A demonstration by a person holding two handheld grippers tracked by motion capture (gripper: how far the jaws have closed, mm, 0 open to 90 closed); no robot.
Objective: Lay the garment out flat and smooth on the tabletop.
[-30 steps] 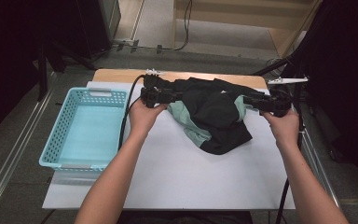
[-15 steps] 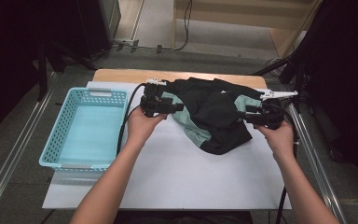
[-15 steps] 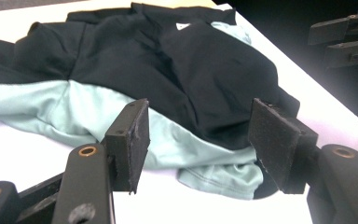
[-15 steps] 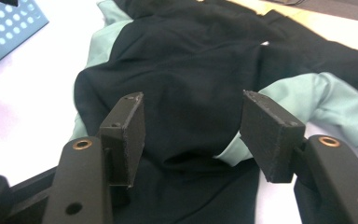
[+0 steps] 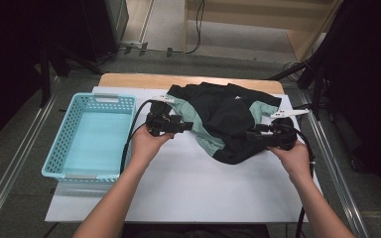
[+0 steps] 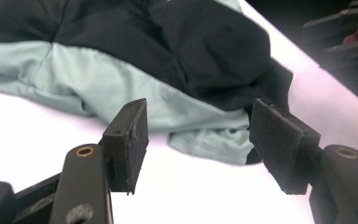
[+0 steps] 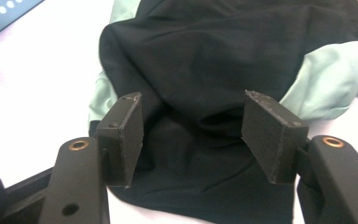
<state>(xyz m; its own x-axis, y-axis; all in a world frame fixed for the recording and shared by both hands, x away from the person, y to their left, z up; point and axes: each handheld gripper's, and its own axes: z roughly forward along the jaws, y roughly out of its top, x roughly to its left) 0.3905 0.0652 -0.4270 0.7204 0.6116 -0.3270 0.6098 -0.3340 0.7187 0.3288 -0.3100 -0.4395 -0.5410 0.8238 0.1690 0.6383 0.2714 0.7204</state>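
A light blue basket (image 5: 64, 148) sits on the white table (image 5: 178, 193), left side.

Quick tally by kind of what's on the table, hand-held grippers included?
Garment (black with mint-green panels): 1
Basket (light blue, nothing in it): 1
Hand-held grippers: 2, the left hand-held gripper and the right hand-held gripper, both with jaws apart at the garment's edges
Total: 4
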